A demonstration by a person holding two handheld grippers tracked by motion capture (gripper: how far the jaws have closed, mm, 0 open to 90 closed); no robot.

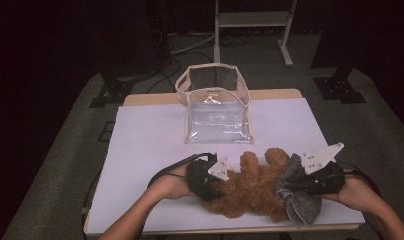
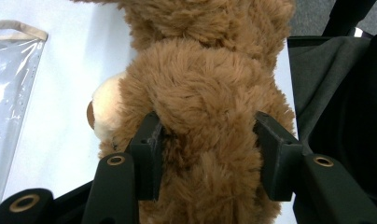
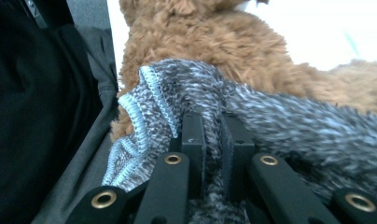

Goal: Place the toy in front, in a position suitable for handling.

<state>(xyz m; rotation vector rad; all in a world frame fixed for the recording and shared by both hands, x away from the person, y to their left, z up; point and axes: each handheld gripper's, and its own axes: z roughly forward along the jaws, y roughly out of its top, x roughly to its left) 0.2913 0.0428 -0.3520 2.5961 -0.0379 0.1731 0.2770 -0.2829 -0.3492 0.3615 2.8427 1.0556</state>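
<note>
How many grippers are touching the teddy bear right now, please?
1: the left gripper clamps the teddy bear at the table's near edge. The right gripper pinches the grey knit cloth beside it instead.

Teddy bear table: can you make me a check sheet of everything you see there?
Surface: white table top, bare at the left.
Job's things: brown teddy bear lying near the front edge; grey knitted garment over its right end; clear plastic bag standing open behind it.
Clutter: nothing seen.
Grippers: left gripper with its jaws pressed into the teddy bear's fur on both sides; right gripper with its jaws pinched shut on the grey knitted garment.
Cables: black cable looping from the left gripper; more cables on the floor behind.
Surroundings: dark room, grey floor, white metal stand at the back.
</note>
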